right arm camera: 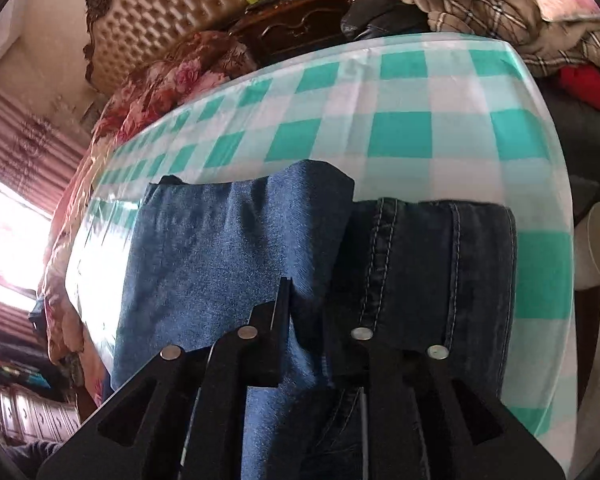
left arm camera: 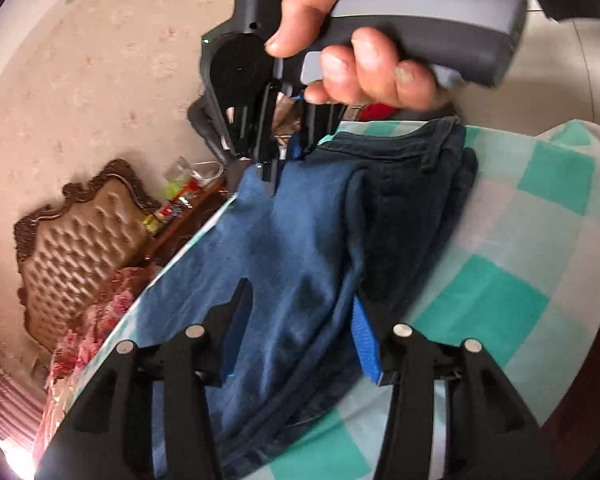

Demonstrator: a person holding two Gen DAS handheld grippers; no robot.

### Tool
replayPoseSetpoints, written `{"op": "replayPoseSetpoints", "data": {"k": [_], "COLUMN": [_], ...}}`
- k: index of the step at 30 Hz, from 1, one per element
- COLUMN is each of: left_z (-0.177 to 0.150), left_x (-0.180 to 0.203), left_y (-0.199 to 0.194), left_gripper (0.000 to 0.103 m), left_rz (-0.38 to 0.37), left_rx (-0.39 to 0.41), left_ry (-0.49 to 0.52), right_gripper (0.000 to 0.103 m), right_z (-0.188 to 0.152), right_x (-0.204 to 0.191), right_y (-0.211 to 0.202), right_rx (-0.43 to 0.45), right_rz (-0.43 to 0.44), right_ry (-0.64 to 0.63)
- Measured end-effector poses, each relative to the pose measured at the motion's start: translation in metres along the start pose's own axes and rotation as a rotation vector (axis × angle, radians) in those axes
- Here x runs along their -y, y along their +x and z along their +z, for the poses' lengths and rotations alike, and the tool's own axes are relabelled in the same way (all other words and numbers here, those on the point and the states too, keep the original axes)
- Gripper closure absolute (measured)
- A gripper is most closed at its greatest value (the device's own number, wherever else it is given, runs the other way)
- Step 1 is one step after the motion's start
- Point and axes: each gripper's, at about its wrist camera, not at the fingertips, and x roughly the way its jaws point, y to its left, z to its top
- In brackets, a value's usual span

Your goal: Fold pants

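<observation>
Since the pants lie doubled on the checked tablecloth near its left edge, a fold is being laid. The left gripper gapes over them; the right gripper seemingly pinches denim. Next: release, smooth.

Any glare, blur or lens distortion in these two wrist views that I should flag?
Left wrist view: fisheye bends the table edge; the hand is slightly motion-blurred; glare in the bottom-left corner. Right wrist view: window blown out at left, washing over the tablecloth edge; pants sharp, corners dark.
</observation>
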Motion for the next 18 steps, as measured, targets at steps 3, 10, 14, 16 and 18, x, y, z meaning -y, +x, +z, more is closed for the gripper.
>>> {"op": "replayPoseSetpoints", "data": {"k": [3,10,14,16,18], "left_z": [0.009,0.037,0.067,0.078,0.087], "left_x": [0.013,0.005,0.023,0.029,0.046], "left_y": [0.007,-0.016,-0.025,-0.022,-0.017], "left_gripper": [0.086,0.094,0.094,0.094,0.094], "left_rz": [-0.015,0.037,0.013,0.001,-0.014], "left_rx": [-0.009,0.083,0.115,0.116,0.105], "left_ry": [0.031,0.041,0.069,0.085,0.108], "right_gripper": [0.092,0.095,0.095,0.095,0.095], "right_z": [0.005,0.019,0.019,0.016,0.012], "right_x": [-0.006,-0.012,0.006,0.021,0.039], "right_y": [0.005,-0.055,-0.076,-0.08,-0.075], "right_rx": [-0.021,0.045,0.066,0.071,0.067], "right_rz": [-0.013,0.012,-0.01,-0.016,-0.029], "right_ry": [-0.039,-0.105,-0.089,-0.069,-0.054]}}
